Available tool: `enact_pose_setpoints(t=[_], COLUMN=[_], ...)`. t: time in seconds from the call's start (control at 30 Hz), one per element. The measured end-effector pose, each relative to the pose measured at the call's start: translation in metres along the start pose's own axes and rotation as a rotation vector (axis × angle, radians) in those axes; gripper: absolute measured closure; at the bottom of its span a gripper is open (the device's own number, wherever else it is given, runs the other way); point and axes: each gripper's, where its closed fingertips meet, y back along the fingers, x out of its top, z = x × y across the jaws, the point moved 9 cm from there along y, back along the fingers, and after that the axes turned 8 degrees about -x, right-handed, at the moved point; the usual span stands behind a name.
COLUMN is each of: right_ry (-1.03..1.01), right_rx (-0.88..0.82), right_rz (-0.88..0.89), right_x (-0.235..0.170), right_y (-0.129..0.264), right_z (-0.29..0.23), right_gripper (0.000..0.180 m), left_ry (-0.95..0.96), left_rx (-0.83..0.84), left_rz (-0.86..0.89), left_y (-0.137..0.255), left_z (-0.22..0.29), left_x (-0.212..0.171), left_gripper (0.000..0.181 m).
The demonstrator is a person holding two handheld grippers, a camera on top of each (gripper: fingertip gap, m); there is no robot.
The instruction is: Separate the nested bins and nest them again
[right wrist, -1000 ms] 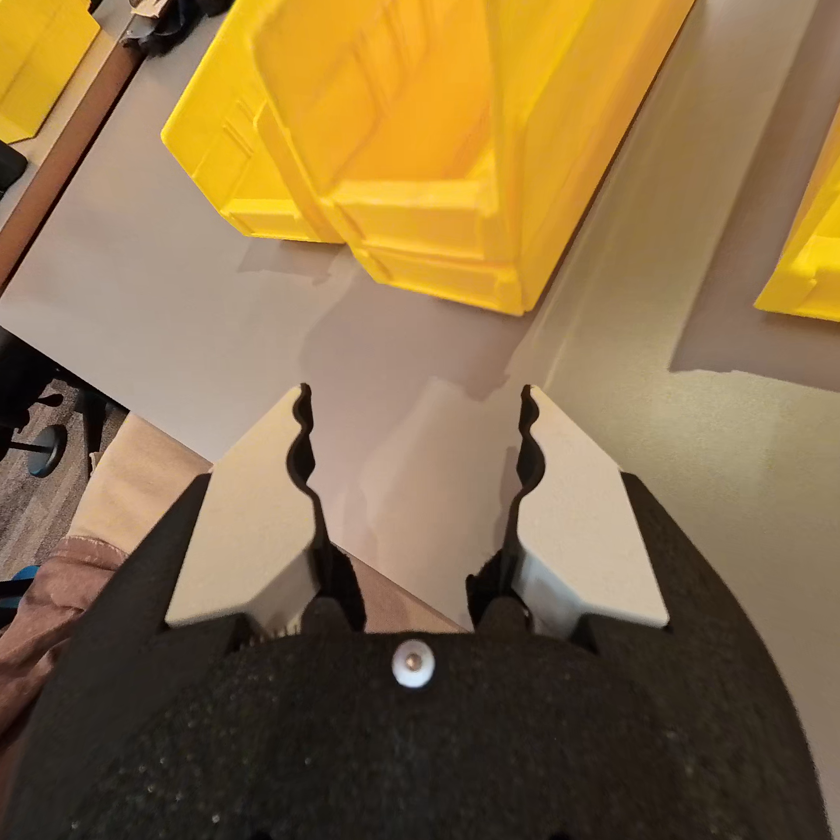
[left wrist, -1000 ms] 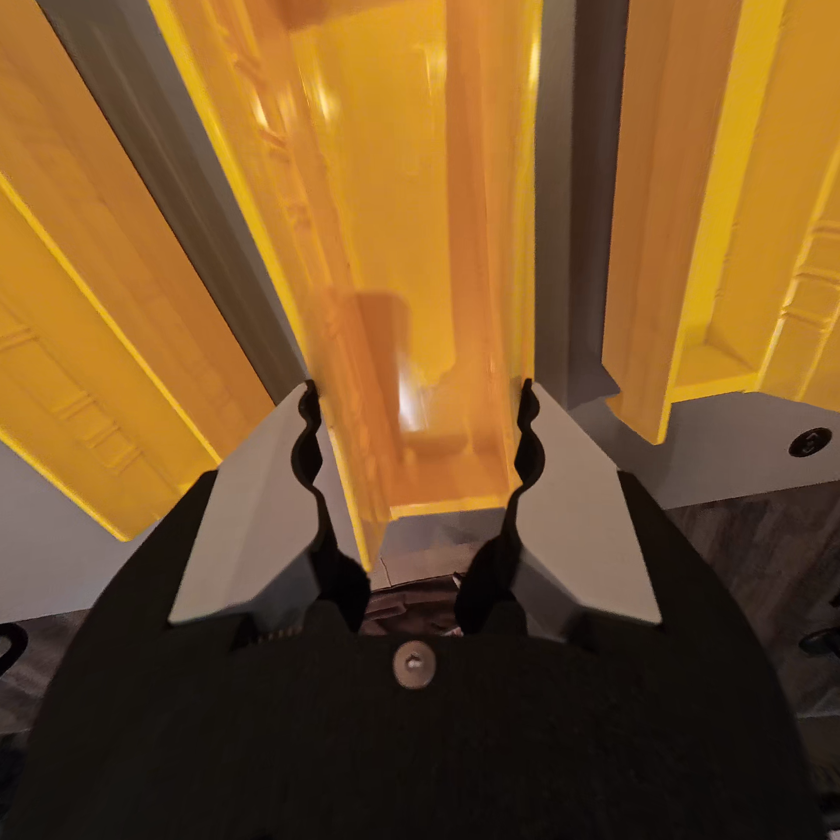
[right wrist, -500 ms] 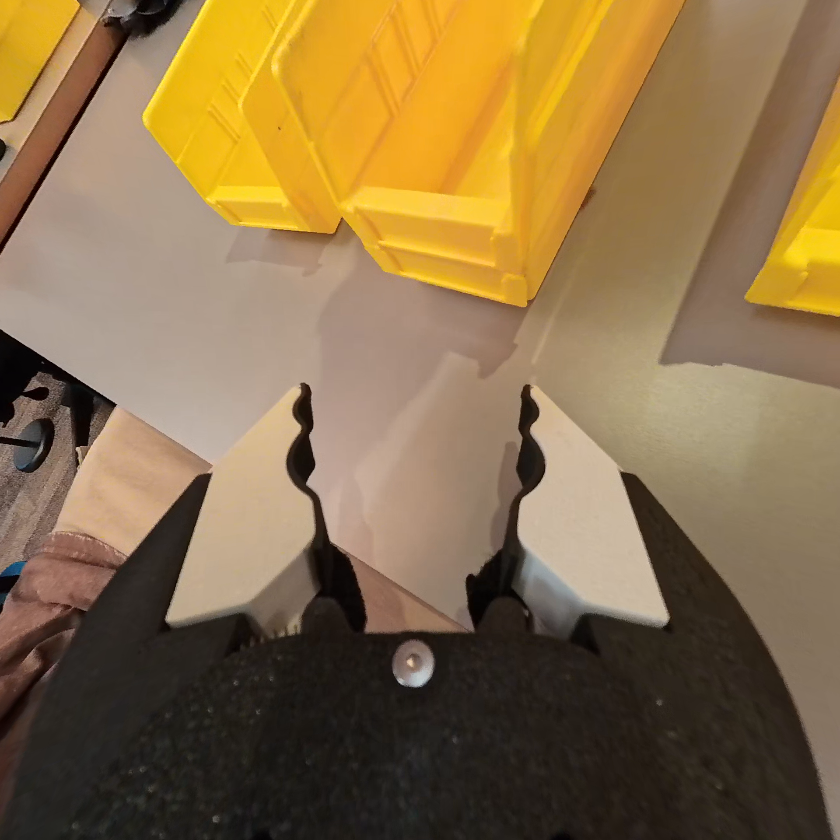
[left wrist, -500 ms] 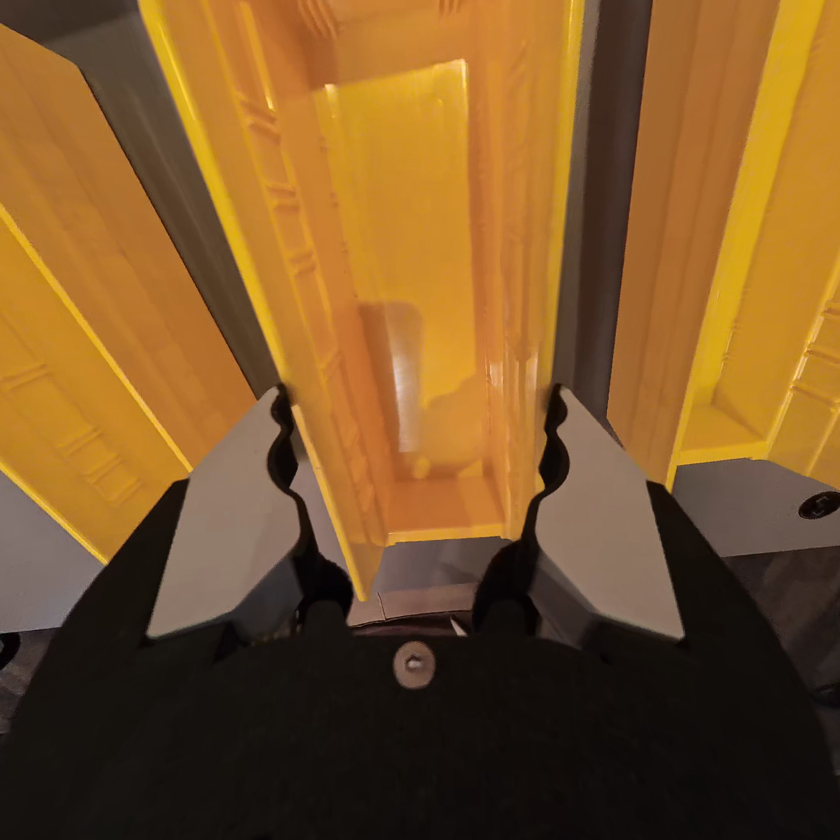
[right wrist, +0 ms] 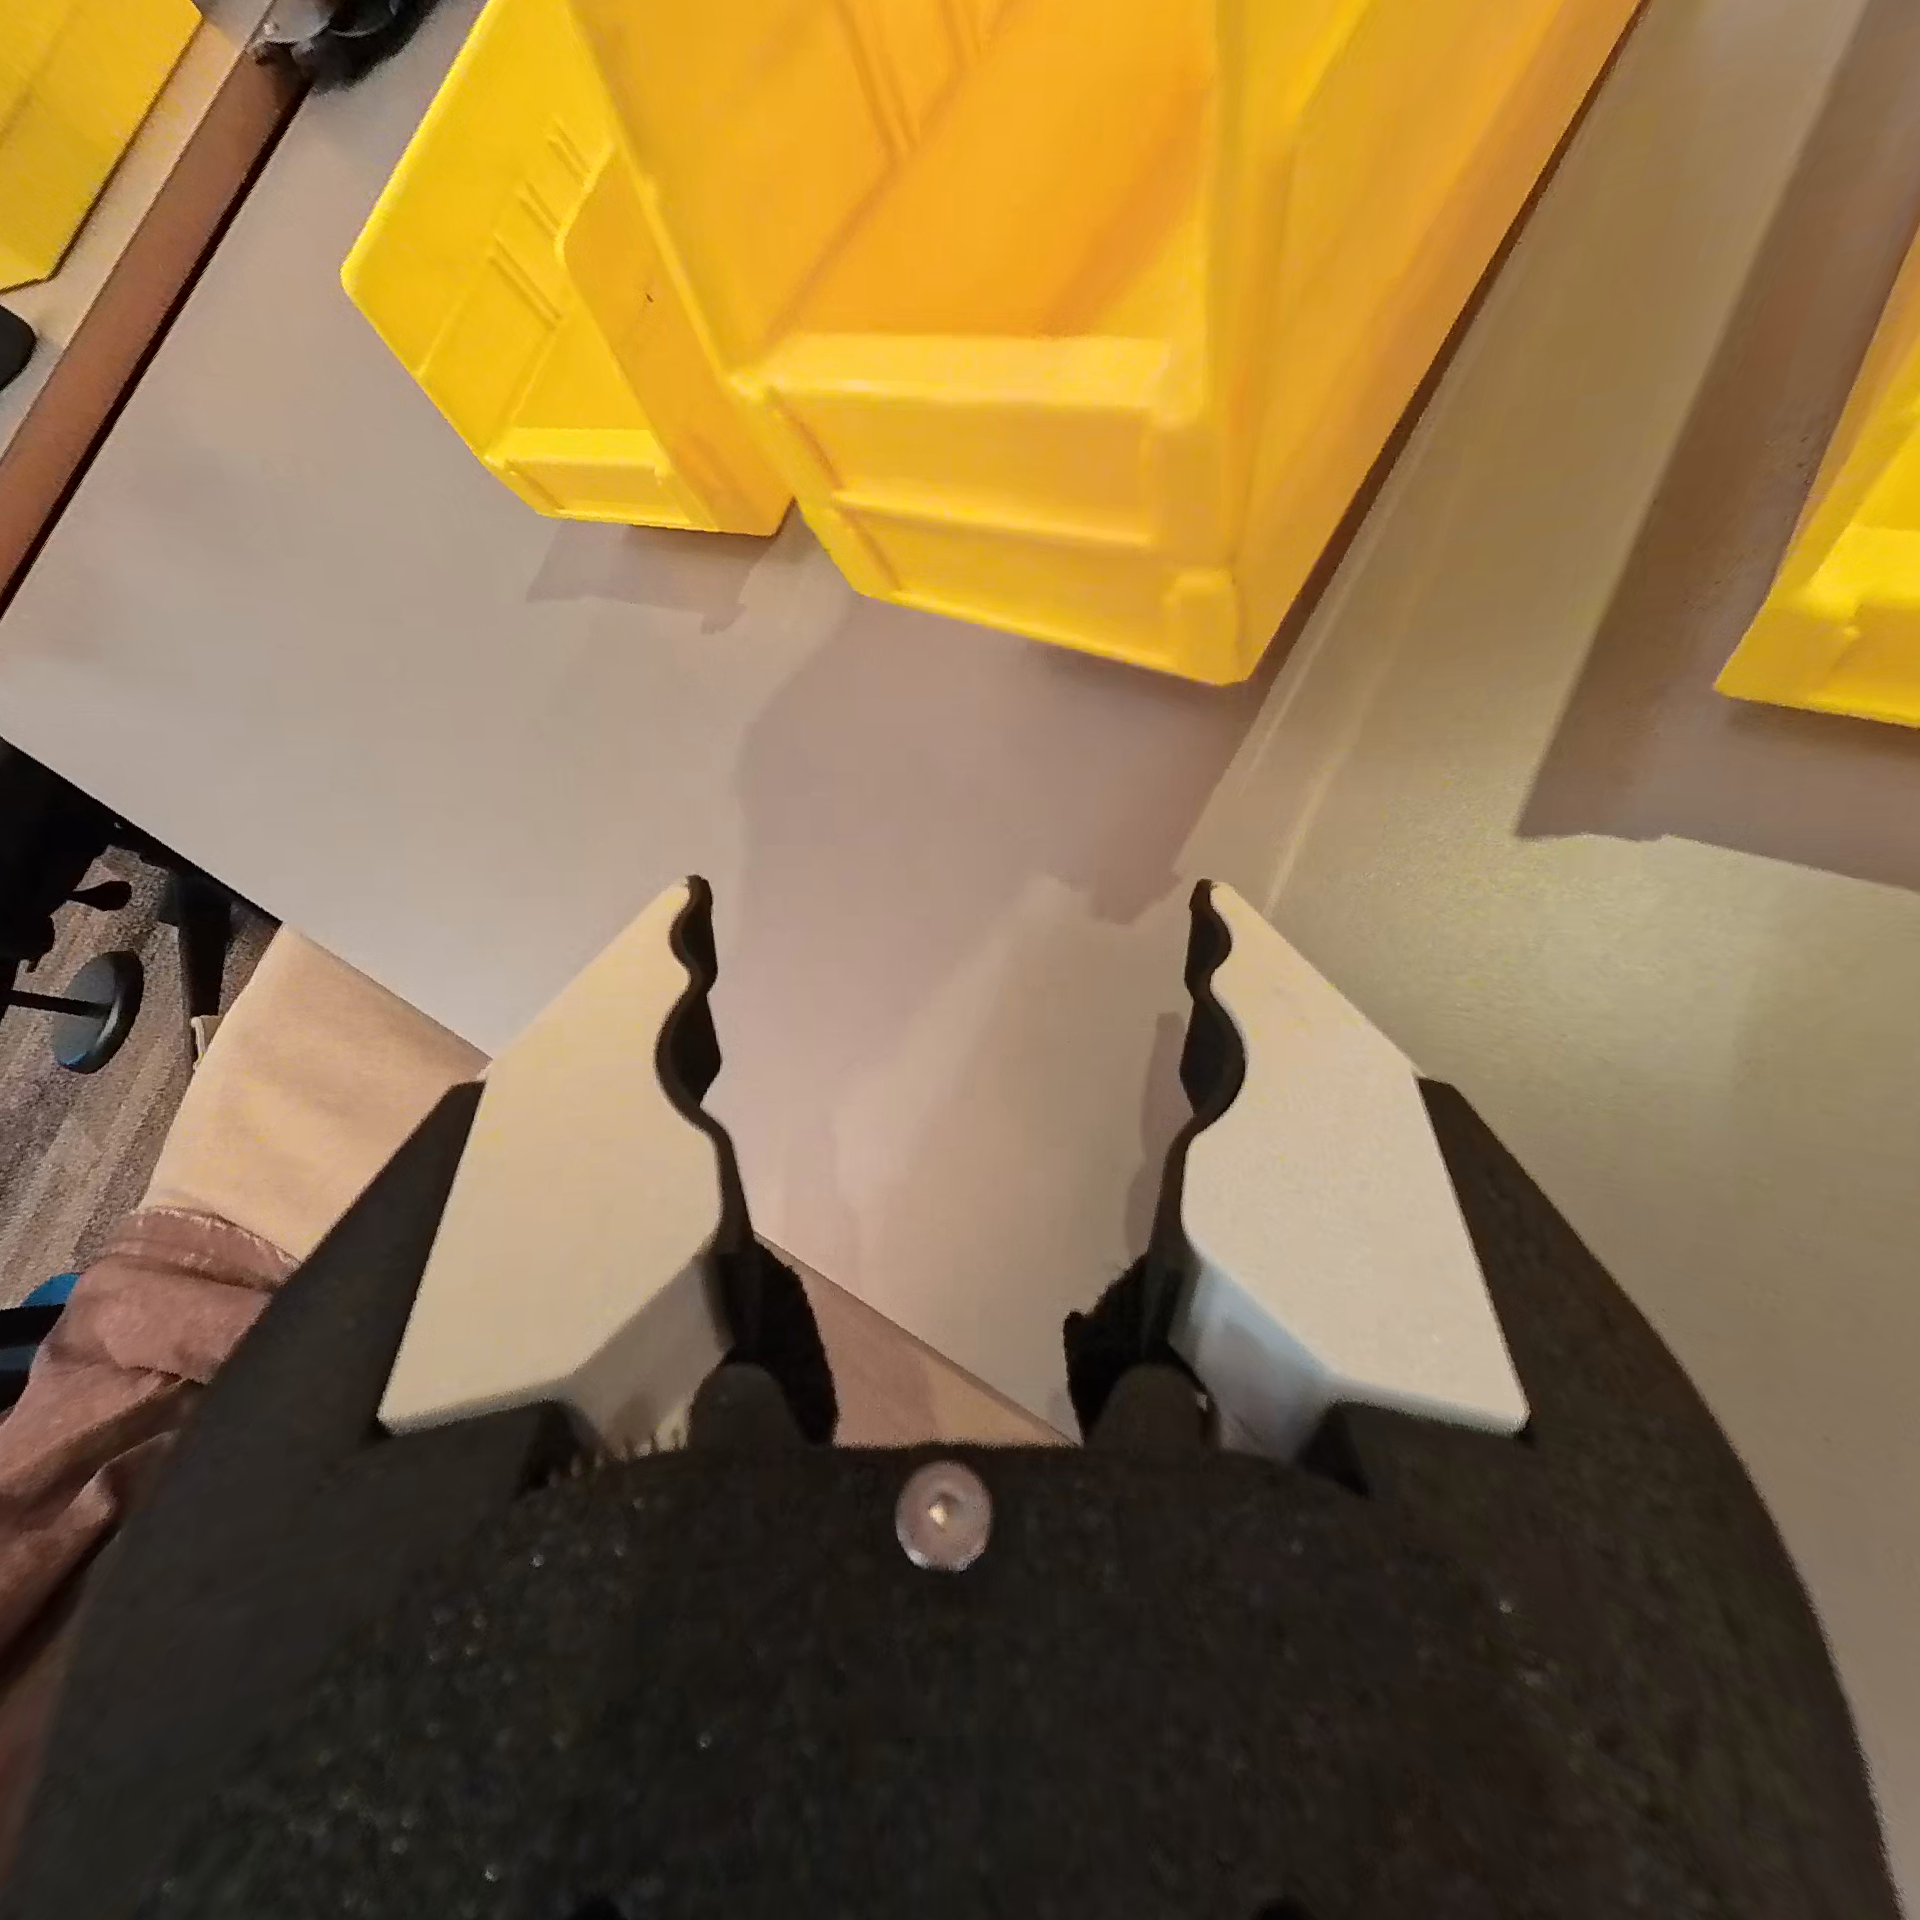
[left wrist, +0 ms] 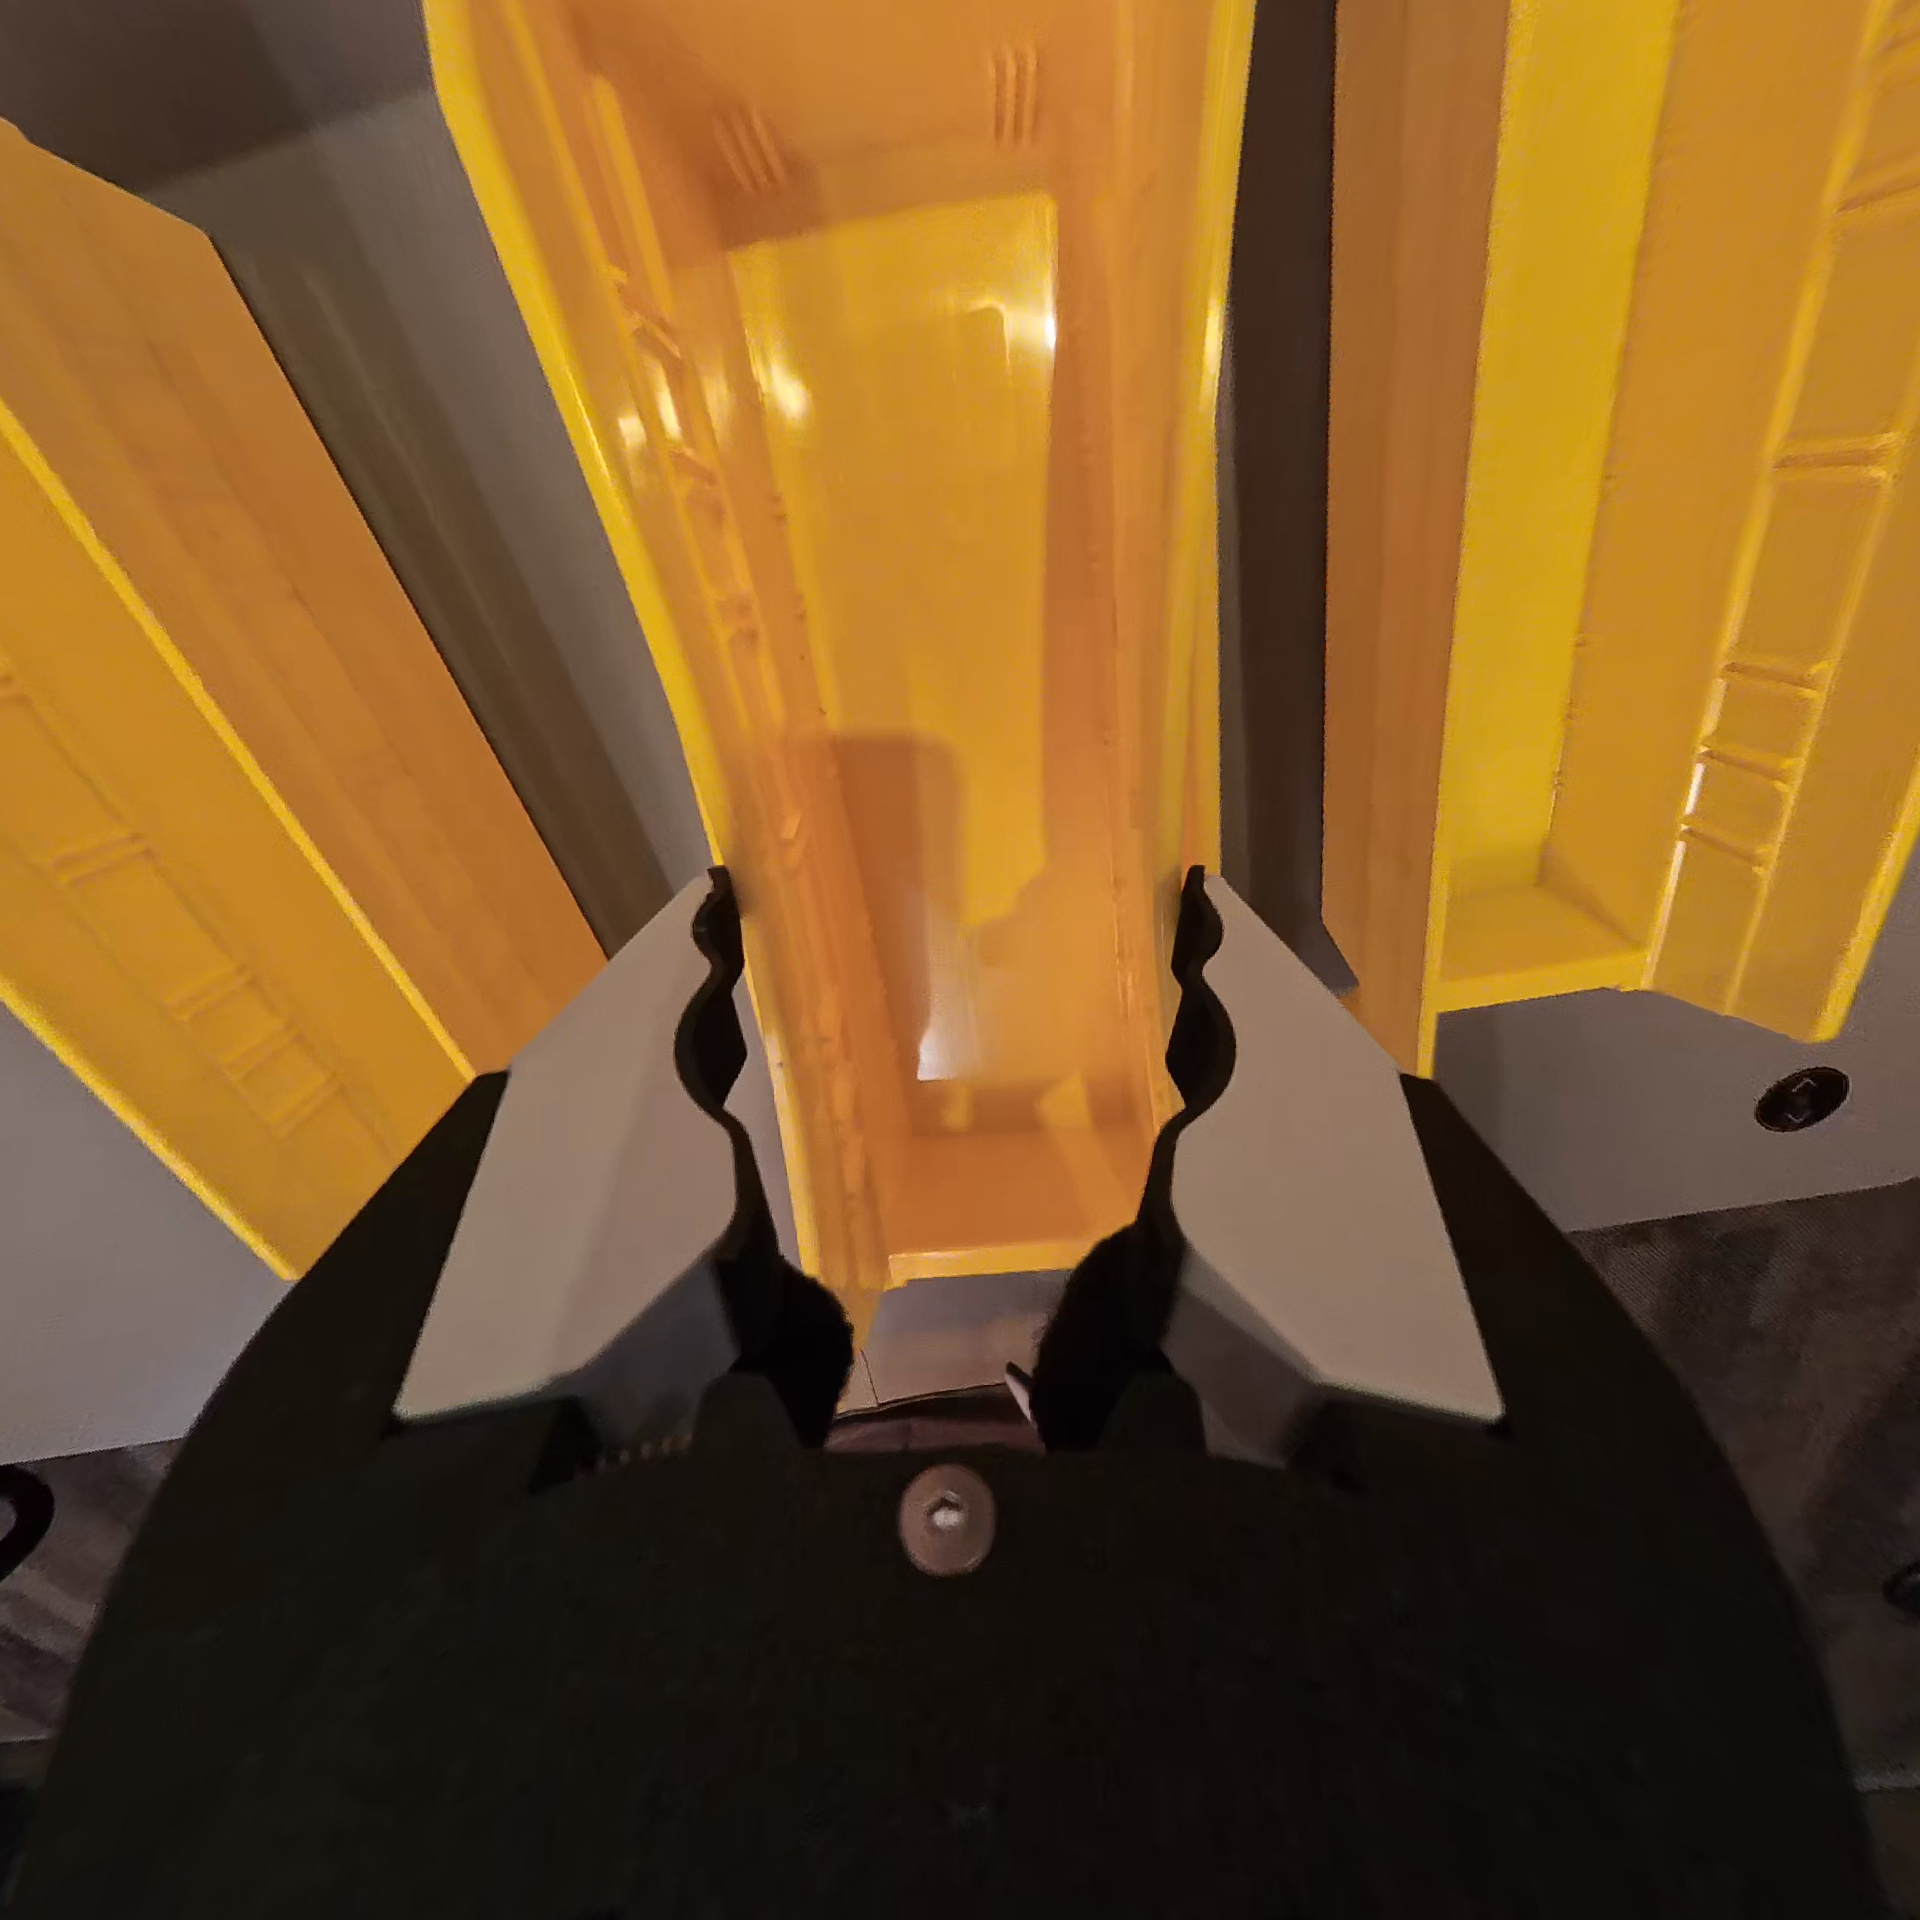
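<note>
Three yellow bins show in the left wrist view, all standing on a grey table (left wrist: 1621, 1132). The left gripper (left wrist: 954, 888) is held over the middle bin (left wrist: 935, 540), and its two grey fingers (left wrist: 613, 1101) stand on either side of this bin's near end. The jaws are spread to about the width of the bin. The fingertips look very close to the bin's long rims, but whether they press on them cannot be told, because the picture is a little blurred there. Inside the middle bin a second set of walls seems to show, as if one bin sits within another, though this is not sure. A second bin (left wrist: 218, 790) lies to the left of it and a third bin (left wrist: 1662, 582) to the right, each with a strip of bare table between. Near the table's edge on the right sits a small dark round fitting (left wrist: 1801, 1099).

In the right wrist view the right gripper (right wrist: 945, 894) hangs above bare table, well apart from the bins. Its jaws stand wide and nothing is between them. Ahead of it the middle bin (right wrist: 1039, 457) lies slanted, and the second bin (right wrist: 540, 312) stands just beside it on its left, seemingly touching. At the right edge a corner of the third bin (right wrist: 1839, 613) comes in. At the lower left, past the table's edge, a brownish sleeve (right wrist: 114, 1340) and a piece of wooden floor (right wrist: 62, 1091) can be seen.
</note>
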Motion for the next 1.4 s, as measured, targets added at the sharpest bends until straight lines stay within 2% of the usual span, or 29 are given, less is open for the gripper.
enact_pose_setpoints(t=[0.37,0.5,0.67,0.8,0.93,1.1,1.23,1.4], right_ry=[0.004,0.007,-0.003,-0.002,0.030,0.079,0.082,0.062], right_rx=[0.002,0.001,0.002,0.010,0.012,-0.012,-0.026,-0.029], right_rz=[-0.004,-0.006,-0.008,-0.013,-0.020,-0.036,-0.038,-0.041], right_x=[0.000,-0.002,-0.002,-0.002,-0.004,-0.009,-0.013,-0.014], right_y=[0.000,0.000,0.000,-0.002,-0.005,-0.009,-0.009,-0.009], right_z=[-0.001,-0.001,0.000,-0.004,-0.012,-0.017,-0.017,-0.012], right_gripper=[0.089,0.089,0.089,0.089,0.089,0.089,0.089,0.089], left_ry=[-0.004,-0.006,0.039,0.127,0.197,0.256,0.268,0.191], left_rx=[-0.011,-0.036,0.018,0.095,0.147,0.126,0.107,0.152], left_rz=[0.044,0.080,0.144,0.172,0.152,0.101,0.093,0.065], left_y=[0.039,0.081,0.150,0.172,0.156,0.100,0.057,0.025], left_z=[-0.007,-0.024,-0.101,-0.193,-0.273,-0.346,-0.379,-0.390], left_x=[0.000,0.001,-0.012,-0.035,-0.057,-0.073,-0.079,-0.080], left_gripper=[0.097,0.097,0.095,0.094,0.094,0.094,0.094,0.092])
